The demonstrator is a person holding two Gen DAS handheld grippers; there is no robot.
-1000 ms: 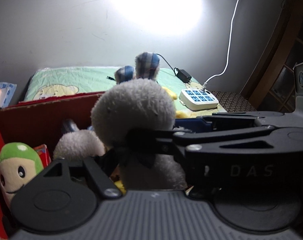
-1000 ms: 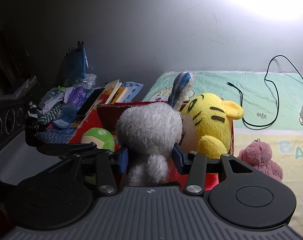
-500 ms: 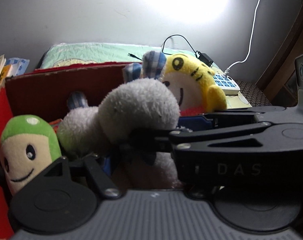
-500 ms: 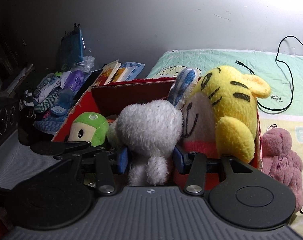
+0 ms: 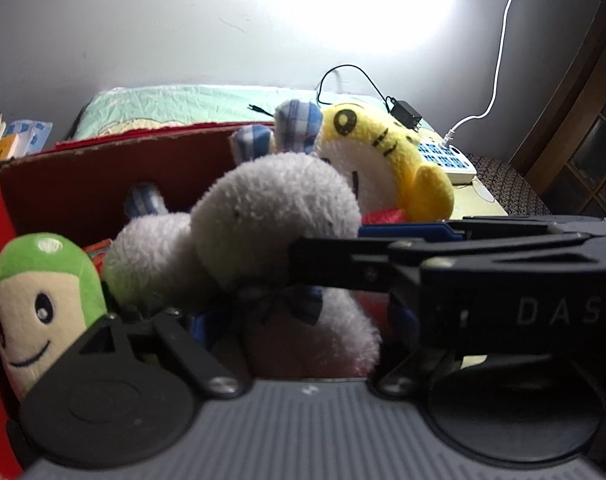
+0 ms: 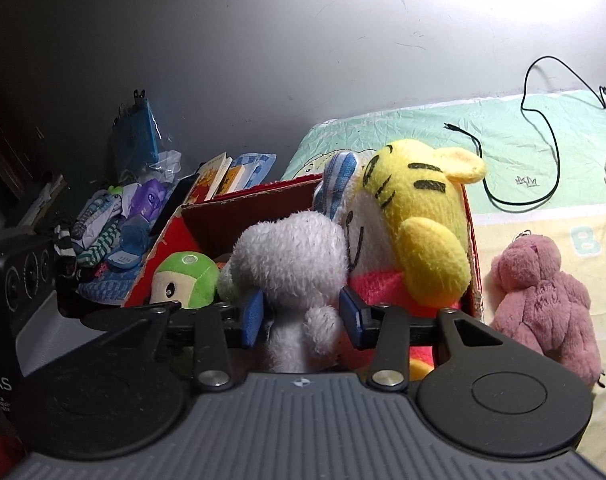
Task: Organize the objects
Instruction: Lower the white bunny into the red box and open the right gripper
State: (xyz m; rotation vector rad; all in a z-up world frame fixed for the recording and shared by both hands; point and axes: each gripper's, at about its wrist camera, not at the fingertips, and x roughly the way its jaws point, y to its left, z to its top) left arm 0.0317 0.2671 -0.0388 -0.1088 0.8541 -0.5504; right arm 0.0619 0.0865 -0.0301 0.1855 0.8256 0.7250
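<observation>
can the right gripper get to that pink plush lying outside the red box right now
Probably not yet. The right gripper is closing around the white plush at the red box. The pink plush lies uncovered on the bed beside the box, so once the jaws are free the way looks clear.

Plush toys I count: four: white rabbit, yellow tiger, green-capped doll inside the red box; pink bear beside it.
Boxes: one.
Power strips: one, behind the box.

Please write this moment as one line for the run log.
left tool: opening, white plush between | right tool: closing on white plush | white plush: at box, beside yellow plush
</observation>
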